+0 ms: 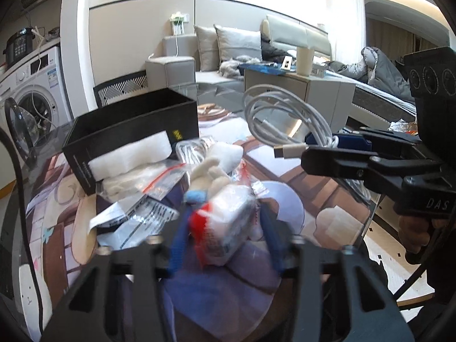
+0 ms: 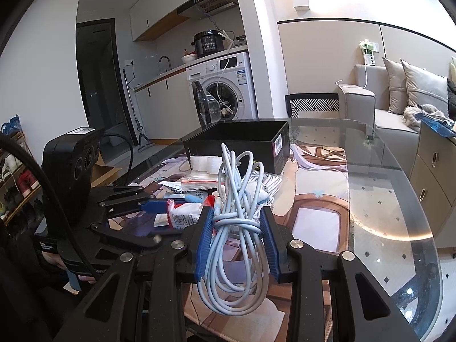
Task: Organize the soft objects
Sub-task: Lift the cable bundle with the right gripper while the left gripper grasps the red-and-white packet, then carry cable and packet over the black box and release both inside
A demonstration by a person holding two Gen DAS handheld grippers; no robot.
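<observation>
My left gripper (image 1: 225, 213) is shut on a clear plastic packet with red and white contents (image 1: 225, 222), held just above the table; the view is blurred. My right gripper (image 2: 238, 213) is shut on a coiled white cable (image 2: 236, 228) and holds it up in the air. The right gripper (image 1: 322, 148) with the cable (image 1: 282, 119) also shows in the left wrist view. The left gripper (image 2: 156, 202) and its packet (image 2: 185, 213) show in the right wrist view. An open black box (image 1: 128, 131) (image 2: 245, 139) stands behind a pile of soft items.
A white plush toy (image 1: 216, 165), white foam blocks (image 1: 134, 154), zip bags (image 1: 148, 182) and papers (image 1: 142, 219) lie by the box on the glass table (image 2: 384, 199). A chair (image 2: 313, 104), sofa (image 2: 399, 108) and washing machine (image 2: 228, 85) stand beyond the table.
</observation>
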